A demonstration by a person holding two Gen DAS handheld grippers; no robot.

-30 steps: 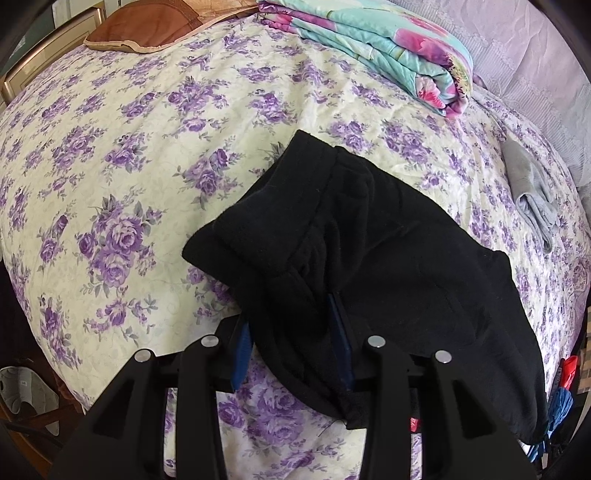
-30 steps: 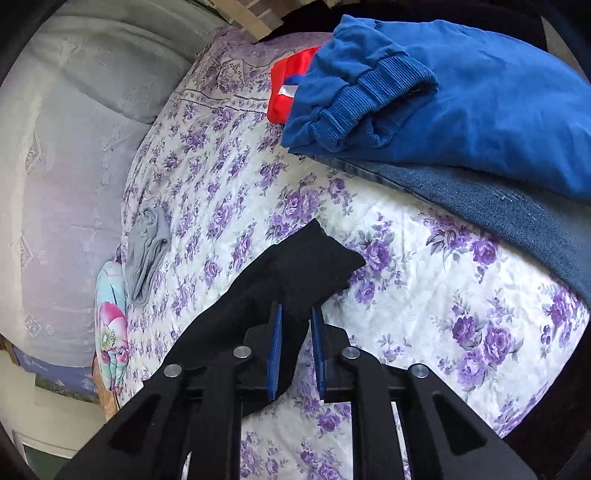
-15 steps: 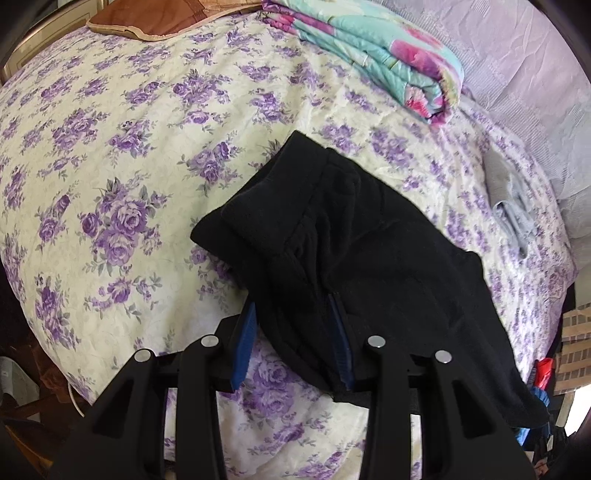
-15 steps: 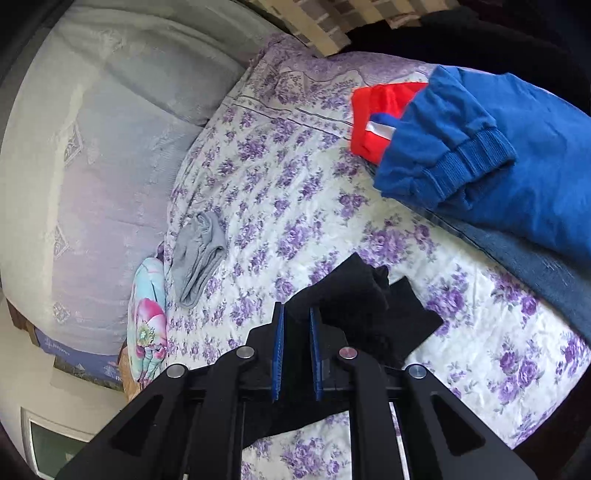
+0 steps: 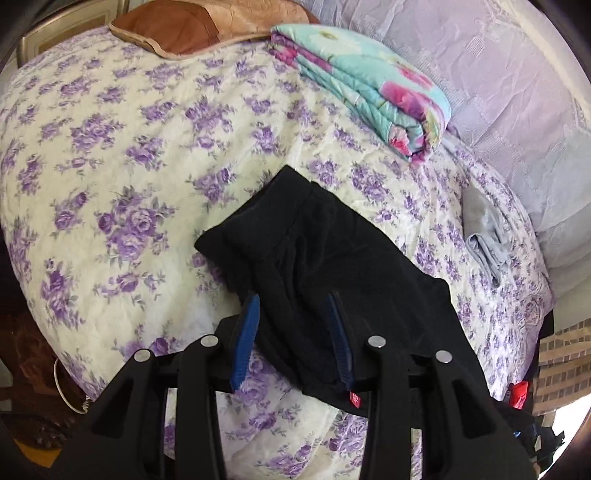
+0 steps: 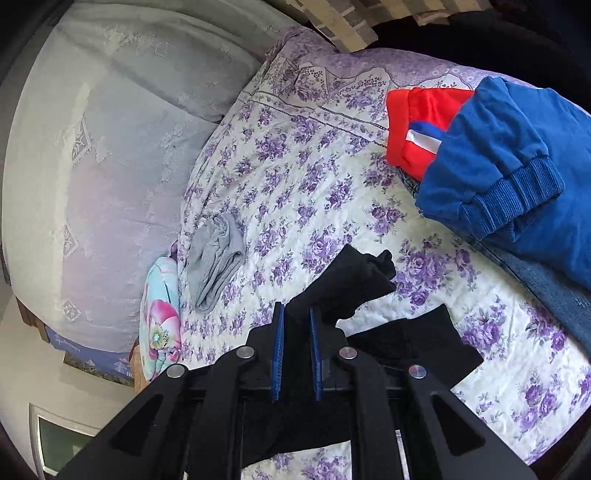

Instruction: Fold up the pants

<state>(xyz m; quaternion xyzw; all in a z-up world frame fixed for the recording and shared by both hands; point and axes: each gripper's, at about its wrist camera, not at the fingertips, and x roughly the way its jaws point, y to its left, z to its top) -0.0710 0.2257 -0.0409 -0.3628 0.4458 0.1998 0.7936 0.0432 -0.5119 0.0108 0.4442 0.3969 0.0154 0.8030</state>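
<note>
The black pants (image 5: 332,258) lie across the floral bedspread (image 5: 110,184), waist end towards the far left. My left gripper (image 5: 293,302) has its blue pads wide apart, with the near edge of the waist part lying between them. In the right wrist view my right gripper (image 6: 294,314) is shut on a leg end of the black pants (image 6: 354,280) and holds it lifted above the bedspread (image 6: 295,184). The rest of that leg hangs below and to the right.
A folded teal floral quilt (image 5: 369,85) and a brown pillow (image 5: 192,26) lie at the far side. A small grey garment (image 5: 484,236) lies to the right, and it shows in the right wrist view (image 6: 214,254). A blue sweater (image 6: 517,166), red garment (image 6: 417,125) and denim (image 6: 554,288) are stacked at the right.
My right gripper has lifted the leg end up and drawn it away from the blue sweater. My left gripper stays open over the waist part, with the view shifted slightly.
</note>
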